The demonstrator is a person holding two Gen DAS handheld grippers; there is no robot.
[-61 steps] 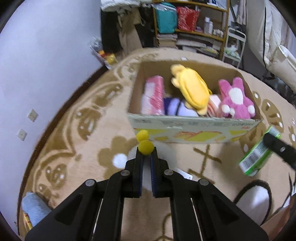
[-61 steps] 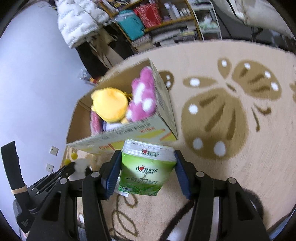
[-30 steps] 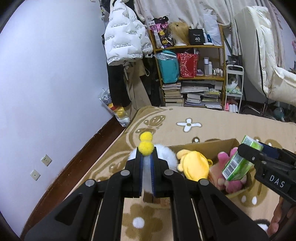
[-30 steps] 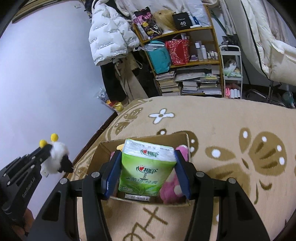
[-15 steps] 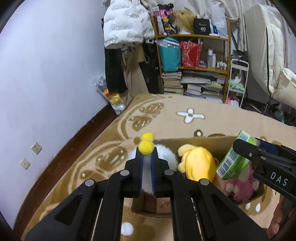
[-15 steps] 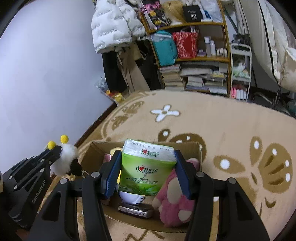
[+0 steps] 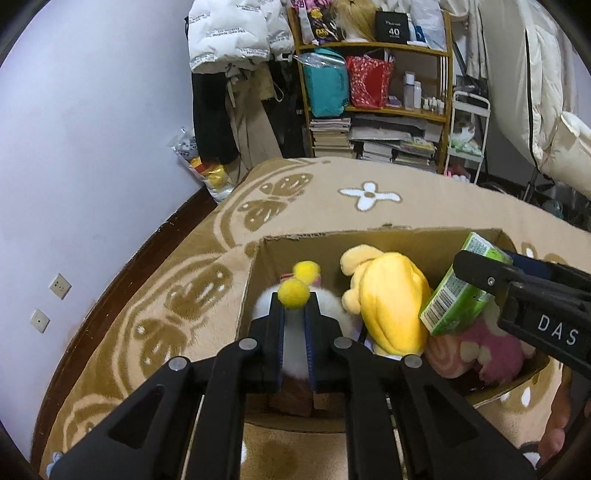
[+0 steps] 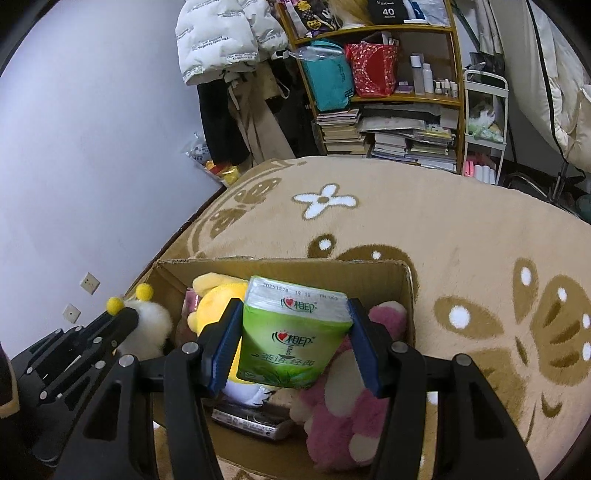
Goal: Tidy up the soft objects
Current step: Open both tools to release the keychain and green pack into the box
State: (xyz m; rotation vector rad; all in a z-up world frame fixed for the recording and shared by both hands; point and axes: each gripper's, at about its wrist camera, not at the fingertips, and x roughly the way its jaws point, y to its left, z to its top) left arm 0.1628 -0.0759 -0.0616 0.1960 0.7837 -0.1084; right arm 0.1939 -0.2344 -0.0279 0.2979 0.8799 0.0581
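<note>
An open cardboard box (image 7: 369, 240) stands on the patterned rug and holds a yellow plush (image 7: 391, 299) and a pink plush (image 8: 343, 417). My left gripper (image 7: 294, 301) hangs over the box's left end. Its jaws are opening a little, with a white plush toy (image 7: 295, 347) with two yellow pom-poms still pinched between the pads. My right gripper (image 8: 293, 308) is shut on a green tissue pack (image 8: 291, 339), held upright above the middle of the box (image 8: 295, 269), over both plushes. The tissue pack (image 7: 456, 295) also shows at the right of the left wrist view.
A dark flat packet (image 8: 251, 421) lies on the box floor near its front wall. Pink items sit behind the white toy. A lilac wall runs along the left. Behind the rug stand a bookshelf (image 8: 388, 92), a hanging white jacket (image 8: 218, 33) and a white rack (image 8: 484, 122).
Both grippers have come down and forward over the box, which now fills the lower part of each view. The white toy and the tissue pack stay between their jaws.
</note>
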